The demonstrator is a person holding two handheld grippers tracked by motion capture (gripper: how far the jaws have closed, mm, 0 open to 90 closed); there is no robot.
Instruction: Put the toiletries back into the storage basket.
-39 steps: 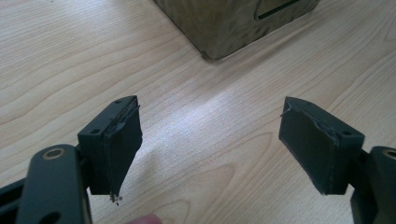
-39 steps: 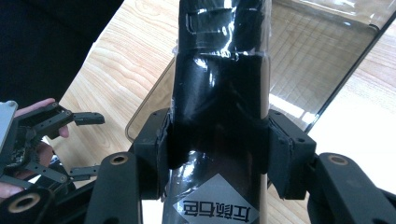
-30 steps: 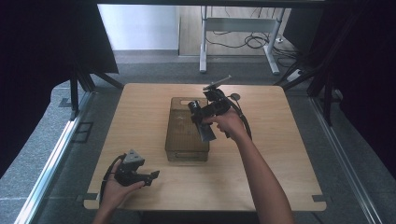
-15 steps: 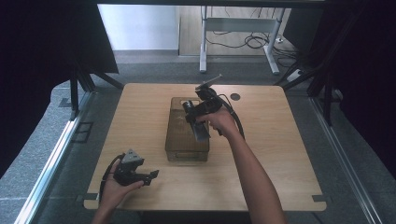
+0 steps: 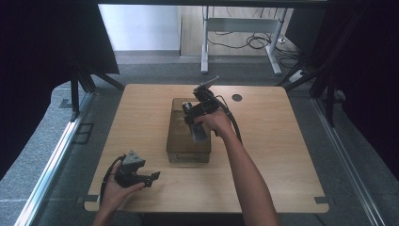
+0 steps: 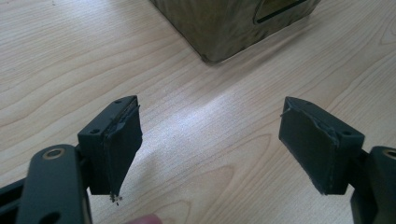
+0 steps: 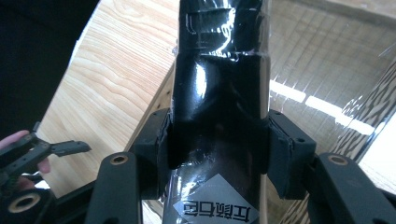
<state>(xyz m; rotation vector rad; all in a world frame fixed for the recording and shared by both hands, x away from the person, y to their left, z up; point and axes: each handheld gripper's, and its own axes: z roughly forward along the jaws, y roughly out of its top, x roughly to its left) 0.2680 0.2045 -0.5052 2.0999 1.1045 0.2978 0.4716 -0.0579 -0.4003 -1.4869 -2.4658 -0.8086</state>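
- The right gripper [image 5: 195,123] grips a black plastic-wrapped pack [image 7: 219,84], its pads pressed on both sides of it; the pack bears a grey label with printed characters near the gripper's body.
- In the high view the pack [image 5: 198,132] hangs over the open top of a clear smoky-tinted bin [image 5: 181,150] at the table's middle, toward the bin's 3 o'clock wall.
- In the right gripper view the bin's transparent wall [image 7: 327,70] lies right behind the pack, with bright glare streaks across it; whether the pack touches the bin I cannot tell.
- The left gripper [image 5: 151,177] rests low at 7 o'clock on the table, jaws spread wide with nothing between them; its pads [image 6: 122,144] frame bare wood.
- From the left gripper view the bin's near corner [image 6: 219,28] stands at 12 o'clock, apart from the jaws.
- A black cable [image 5: 234,123] loops from the right gripper along the forearm at the bin's 3 o'clock side.
- A round dark grommet hole [image 5: 236,98] sits at 1 o'clock on the table, well apart from the bin.
- The light wooden table [image 5: 291,155] has broad bare room at 3, 9 and 5 o'clock; small notches mark its near corners.
- Beyond the far edge lie grey floor, a metal desk frame [image 5: 240,28] with cables under it, and dark curtains at both sides.
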